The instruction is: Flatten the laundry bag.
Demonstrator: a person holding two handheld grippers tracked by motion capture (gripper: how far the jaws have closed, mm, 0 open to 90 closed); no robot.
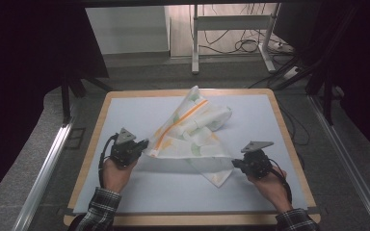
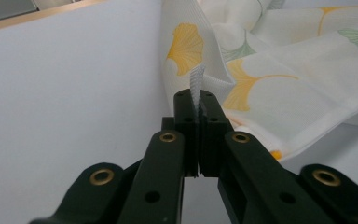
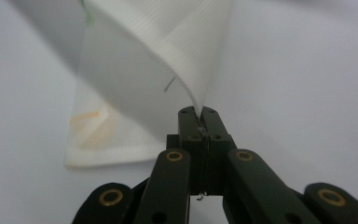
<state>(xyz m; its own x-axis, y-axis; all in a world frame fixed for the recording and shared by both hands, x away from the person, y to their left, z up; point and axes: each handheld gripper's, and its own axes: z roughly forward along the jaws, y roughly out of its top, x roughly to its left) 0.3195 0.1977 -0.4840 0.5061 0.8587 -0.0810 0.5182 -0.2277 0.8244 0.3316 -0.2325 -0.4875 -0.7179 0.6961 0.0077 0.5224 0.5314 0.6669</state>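
A white cloth (image 1: pixel 192 130) printed with orange and green ginkgo leaves lies crumpled across the middle of the table. My left gripper (image 1: pixel 142 144) is shut on its left edge, where a small white loop tag sticks up between the jaws (image 2: pixel 196 105). My right gripper (image 1: pixel 236 163) is shut on a corner at the cloth's right side, and that corner (image 3: pixel 198 88) rises in a cone from the jaws. Between the two grippers the cloth's near edge (image 1: pixel 188 156) is lifted off the surface. A flat part of the cloth (image 3: pixel 98 135) lies on the table beyond the right gripper.
The table has a pale blue-white top (image 1: pixel 173 187) with a wooden rim (image 1: pixel 289 139). A metal rail (image 1: pixel 46 168) runs along the left side and another along the right (image 1: pixel 351 163). Desk legs (image 1: pixel 195 43) and cables (image 1: pixel 245 45) stand on the floor beyond.
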